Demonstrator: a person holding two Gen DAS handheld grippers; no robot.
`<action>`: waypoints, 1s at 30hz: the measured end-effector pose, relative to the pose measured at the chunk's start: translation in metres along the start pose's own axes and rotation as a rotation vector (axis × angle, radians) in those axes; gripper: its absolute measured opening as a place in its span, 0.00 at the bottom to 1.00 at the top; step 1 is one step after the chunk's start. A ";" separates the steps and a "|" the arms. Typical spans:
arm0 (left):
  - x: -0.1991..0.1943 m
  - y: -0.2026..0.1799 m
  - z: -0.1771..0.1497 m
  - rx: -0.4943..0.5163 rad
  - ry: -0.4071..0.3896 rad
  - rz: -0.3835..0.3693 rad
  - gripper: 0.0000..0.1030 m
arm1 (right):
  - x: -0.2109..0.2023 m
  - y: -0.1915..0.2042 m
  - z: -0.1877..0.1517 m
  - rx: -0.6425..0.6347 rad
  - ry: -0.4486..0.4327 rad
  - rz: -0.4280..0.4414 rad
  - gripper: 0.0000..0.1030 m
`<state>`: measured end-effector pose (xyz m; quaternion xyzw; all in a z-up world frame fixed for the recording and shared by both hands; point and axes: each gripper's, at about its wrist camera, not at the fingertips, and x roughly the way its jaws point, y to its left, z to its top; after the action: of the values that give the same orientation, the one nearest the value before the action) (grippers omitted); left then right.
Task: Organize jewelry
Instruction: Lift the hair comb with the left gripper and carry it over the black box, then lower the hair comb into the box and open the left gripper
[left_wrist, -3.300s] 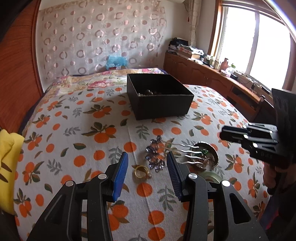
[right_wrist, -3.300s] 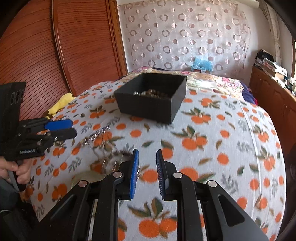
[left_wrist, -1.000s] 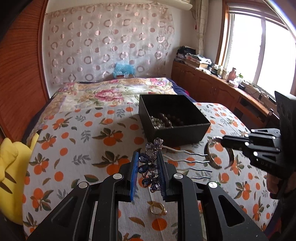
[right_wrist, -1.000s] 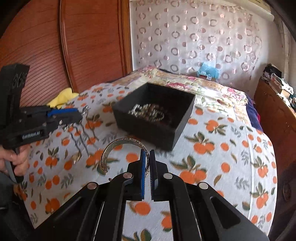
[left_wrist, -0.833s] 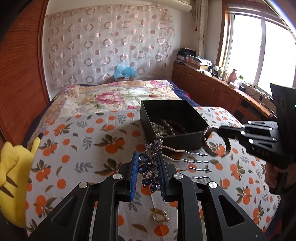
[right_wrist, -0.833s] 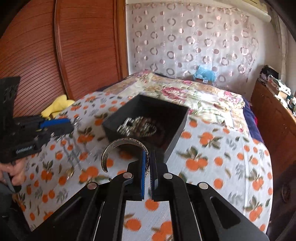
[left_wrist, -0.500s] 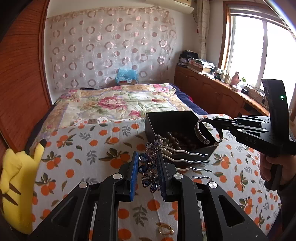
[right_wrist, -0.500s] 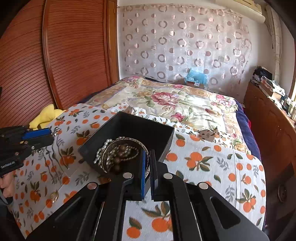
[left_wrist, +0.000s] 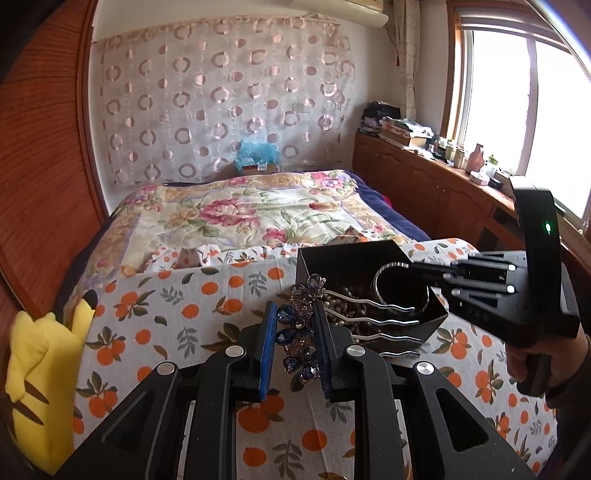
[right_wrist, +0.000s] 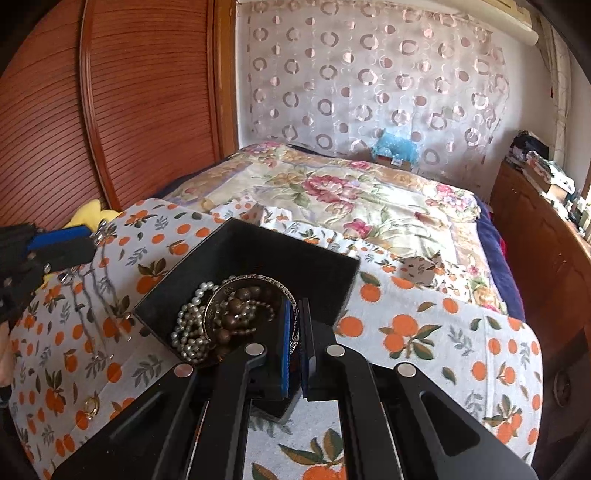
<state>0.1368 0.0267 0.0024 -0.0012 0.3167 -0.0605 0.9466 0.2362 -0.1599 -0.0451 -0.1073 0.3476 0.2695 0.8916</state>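
Right now right gripper (right_wrist: 292, 345) pinches bangle (right_wrist: 251, 284) directly over black box (right_wrist: 325, 266); left gripper (left_wrist: 293, 345), alongside, clamps hair comb (left_wrist: 301, 332), prongs boxward.

The black box (right_wrist: 332, 280) is open at the top; its floor is partly filled by a pearl strand (right_wrist: 188, 325) and brown beads (right_wrist: 236, 310), and the right gripper (left_wrist: 417, 271) with its silver bangle (left_wrist: 384, 280) occupies the space over its right half. The hair comb (left_wrist: 306, 325) in the left gripper (left_wrist: 293, 345) reaches over the near wall. Orange-print sheet (left_wrist: 207, 314) left of the box lies bare as far as the yellow plush toy (left_wrist: 33, 369). A gold ring (right_wrist: 91, 405) lies near left.
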 end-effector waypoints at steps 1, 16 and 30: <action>0.001 0.000 0.001 0.001 0.000 0.001 0.18 | 0.001 0.001 -0.001 -0.004 0.003 0.003 0.05; 0.021 0.001 0.021 0.015 0.015 0.026 0.18 | -0.009 -0.006 -0.008 0.027 -0.010 0.053 0.09; 0.076 -0.037 0.040 0.073 0.068 0.045 0.18 | -0.048 -0.032 -0.034 0.067 -0.055 0.038 0.09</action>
<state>0.2169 -0.0204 -0.0093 0.0426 0.3461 -0.0507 0.9359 0.2057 -0.2188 -0.0371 -0.0635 0.3338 0.2775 0.8986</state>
